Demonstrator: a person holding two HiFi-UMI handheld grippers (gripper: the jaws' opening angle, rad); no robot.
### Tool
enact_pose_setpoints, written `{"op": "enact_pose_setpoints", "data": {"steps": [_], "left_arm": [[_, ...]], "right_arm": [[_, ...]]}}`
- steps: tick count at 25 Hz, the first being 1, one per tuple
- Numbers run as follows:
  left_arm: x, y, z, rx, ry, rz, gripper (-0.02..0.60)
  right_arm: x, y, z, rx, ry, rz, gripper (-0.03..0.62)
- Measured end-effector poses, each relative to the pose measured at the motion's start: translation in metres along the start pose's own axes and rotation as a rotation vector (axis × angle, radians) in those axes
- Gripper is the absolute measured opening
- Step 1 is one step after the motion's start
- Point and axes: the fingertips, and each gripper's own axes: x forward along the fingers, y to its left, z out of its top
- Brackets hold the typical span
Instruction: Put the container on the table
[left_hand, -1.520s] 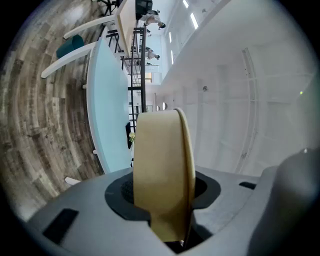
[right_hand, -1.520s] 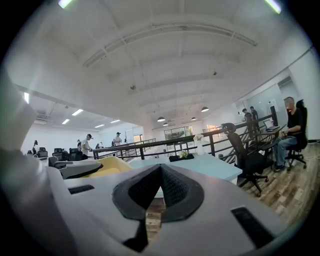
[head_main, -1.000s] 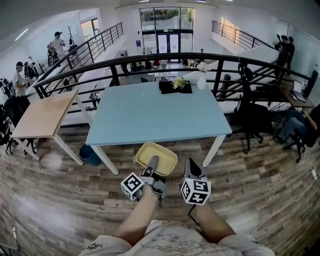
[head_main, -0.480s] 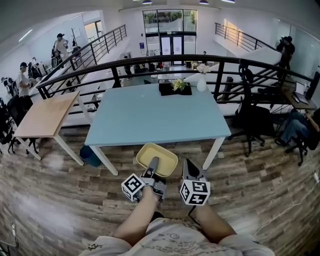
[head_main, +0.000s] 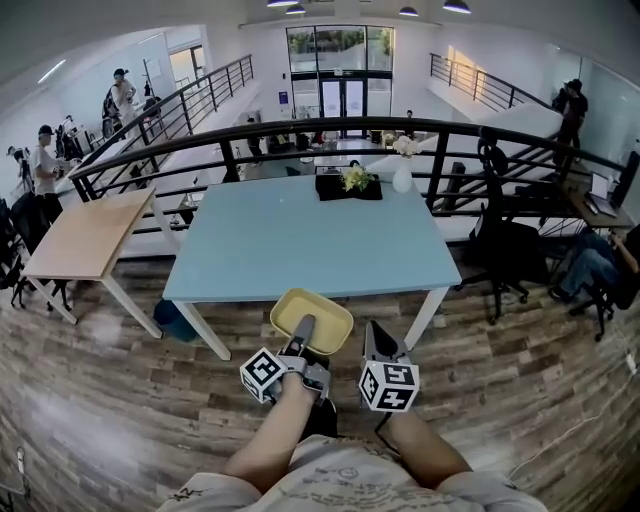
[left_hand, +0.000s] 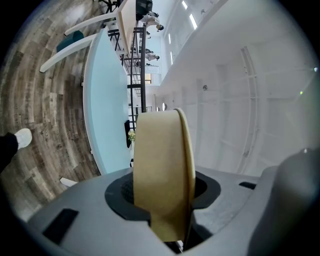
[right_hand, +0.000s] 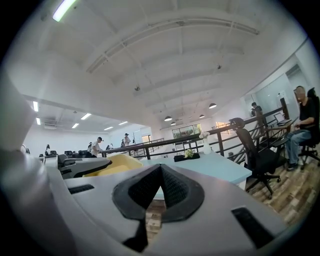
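Observation:
A shallow yellow container (head_main: 312, 316) hangs in front of me, just short of the near edge of the light blue table (head_main: 300, 240). My left gripper (head_main: 302, 335) is shut on the container's near rim; in the left gripper view the yellow wall (left_hand: 160, 165) stands edge-on between the dark pads. Beside it on the right, my right gripper (head_main: 372, 338) is shut and holds nothing. In the right gripper view its pads (right_hand: 172, 187) meet at the tips, with the container (right_hand: 112, 164) to the left and the table (right_hand: 215, 165) ahead.
A black tray with flowers (head_main: 350, 184) and a white vase (head_main: 402, 172) stand at the table's far edge, before a black railing (head_main: 300, 125). A wooden table (head_main: 85, 235) is at the left, a black office chair (head_main: 505, 245) at the right, a teal bin (head_main: 178, 318) under the table's left corner.
Both grippers and the container have drifted a little forward, towards the table's near edge. The grip on the container is unchanged.

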Motion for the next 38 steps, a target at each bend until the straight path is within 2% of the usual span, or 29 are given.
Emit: {"op": "enact_pose_setpoints", "data": {"steps": [8, 22, 30, 38], "left_arm": [[0.058, 0.018, 0.029, -0.005, 0.019, -0.033, 0.175], [0.155, 0.071, 0.092, -0.047, 0.015, 0.012, 0.175], [0.23, 0.081, 0.138, -0.088, 0.006, 0.001, 0.175], [0.323, 0.087, 0.176, -0.081, 0.054, -0.005, 0.175]], "right_arm": [[0.06, -0.015, 0.007, 0.009, -0.019, -0.015, 0.002], [0.189, -0.031, 0.004, 0.023, 0.016, -0.01, 0.003], [0.274, -0.039, 0.022, 0.022, 0.047, -0.01, 0.003], [0.365, -0.063, 0.046, 0.036, 0.041, -0.032, 0.003]]}}
